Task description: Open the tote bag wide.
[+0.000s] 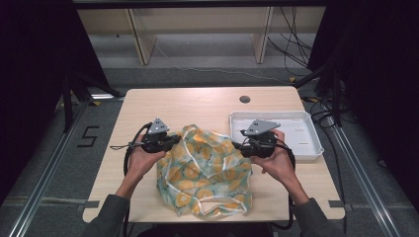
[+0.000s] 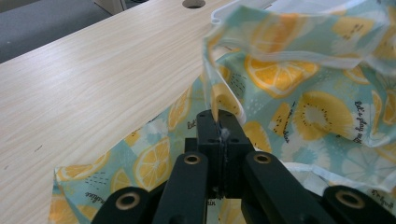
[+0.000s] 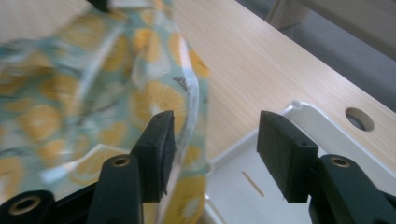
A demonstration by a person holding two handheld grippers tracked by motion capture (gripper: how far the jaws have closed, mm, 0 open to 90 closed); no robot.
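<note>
Landmark = white tray (image 1: 307, 143), which sat at the right side of the wooden table (image 1: 197, 106). The lemon-print cloth bag (image 1: 205, 170) lay crumpled on the table just left of the tray, its right edge almost at the tray's left wall, white handles at the end nearest the person. Left gripper (image 1: 174, 140) was well left of the tray, at the bag's upper-left edge; in the left gripper view its jaws were clamped tight on the white-piped hem of the bag (image 2: 280, 93), with the fabric lifted and hanging from the pinch point (image 2: 222, 133). Right gripper (image 1: 238, 145) was right by the tray's left wall, at the bag's upper-right edge. In the right gripper view its jaws stood apart (image 3: 215, 149), gripping nothing; the bag's hem (image 3: 194, 93) ran just past the left pad, the tray rim (image 3: 308, 109) sat behind the right one. That view was motion-blurred on the cloth.
</note>
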